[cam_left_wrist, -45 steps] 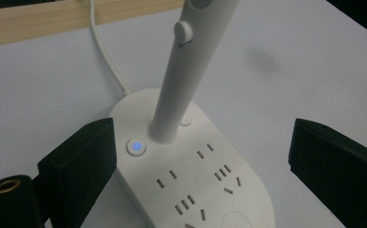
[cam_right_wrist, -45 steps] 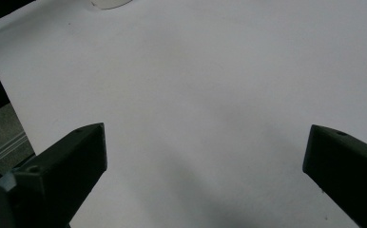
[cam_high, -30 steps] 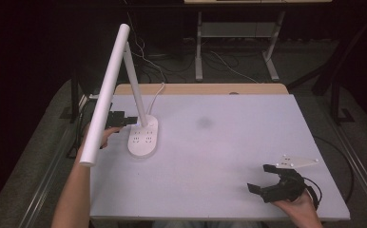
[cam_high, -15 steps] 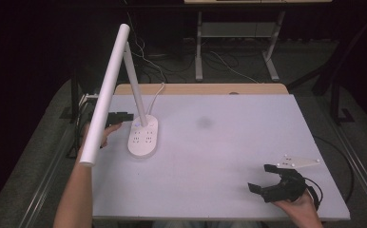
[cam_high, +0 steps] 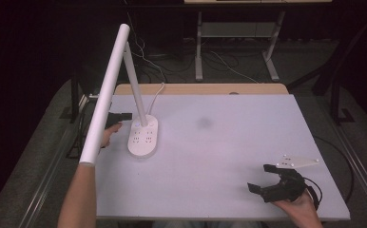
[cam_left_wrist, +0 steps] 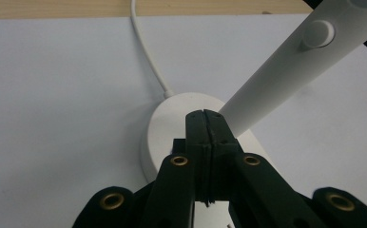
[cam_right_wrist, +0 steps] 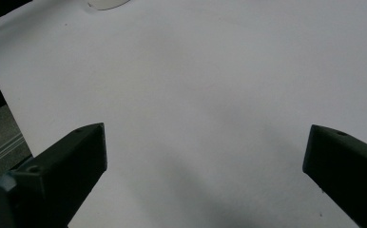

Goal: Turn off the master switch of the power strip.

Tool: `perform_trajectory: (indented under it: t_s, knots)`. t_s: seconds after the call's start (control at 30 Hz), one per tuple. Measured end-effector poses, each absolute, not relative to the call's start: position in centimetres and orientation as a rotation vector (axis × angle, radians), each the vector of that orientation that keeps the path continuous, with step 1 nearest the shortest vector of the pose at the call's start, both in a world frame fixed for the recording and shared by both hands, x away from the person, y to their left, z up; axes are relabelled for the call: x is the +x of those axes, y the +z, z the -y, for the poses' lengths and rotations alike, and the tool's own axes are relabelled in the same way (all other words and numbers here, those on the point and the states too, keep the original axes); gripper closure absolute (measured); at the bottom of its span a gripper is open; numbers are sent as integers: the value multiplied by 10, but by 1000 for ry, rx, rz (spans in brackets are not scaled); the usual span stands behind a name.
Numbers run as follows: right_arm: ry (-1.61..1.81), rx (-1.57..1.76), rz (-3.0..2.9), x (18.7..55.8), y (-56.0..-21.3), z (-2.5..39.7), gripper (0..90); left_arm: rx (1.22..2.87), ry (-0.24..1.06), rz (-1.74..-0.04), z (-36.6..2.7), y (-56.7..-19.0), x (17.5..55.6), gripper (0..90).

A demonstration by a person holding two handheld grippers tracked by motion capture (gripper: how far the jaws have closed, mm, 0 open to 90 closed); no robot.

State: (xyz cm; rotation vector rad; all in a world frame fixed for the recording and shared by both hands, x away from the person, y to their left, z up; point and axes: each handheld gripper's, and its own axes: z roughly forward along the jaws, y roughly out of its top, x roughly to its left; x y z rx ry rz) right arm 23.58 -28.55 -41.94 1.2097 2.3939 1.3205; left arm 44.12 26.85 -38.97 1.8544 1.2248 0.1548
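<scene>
Lamp (cam_high: 142, 137) bar (cam_high: 104, 90) lengthwise nearward (left gripper (cam_high: 123, 115) closed)

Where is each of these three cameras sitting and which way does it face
High view: fixed above the person's side, looking forward and down on the table; both forearms, left hand-held gripper, right hand-held gripper.
Left gripper view: rides the left hand-held gripper, jaws closed, aimed at the lamp base.
Right gripper view: rides the right hand-held gripper, jaws wide apart, looking across bare table.
Shared: high and left gripper views both show the lamp base and its white cable.
</scene>
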Motion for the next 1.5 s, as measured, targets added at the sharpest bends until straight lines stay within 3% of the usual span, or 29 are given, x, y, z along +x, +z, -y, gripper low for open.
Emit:
perform_trajectory:
  t_s: [1.5]
  knots:
    - [1316,1218,-2383,236,-420,287,1,1903,163,-1293,-249,-420,452,897]
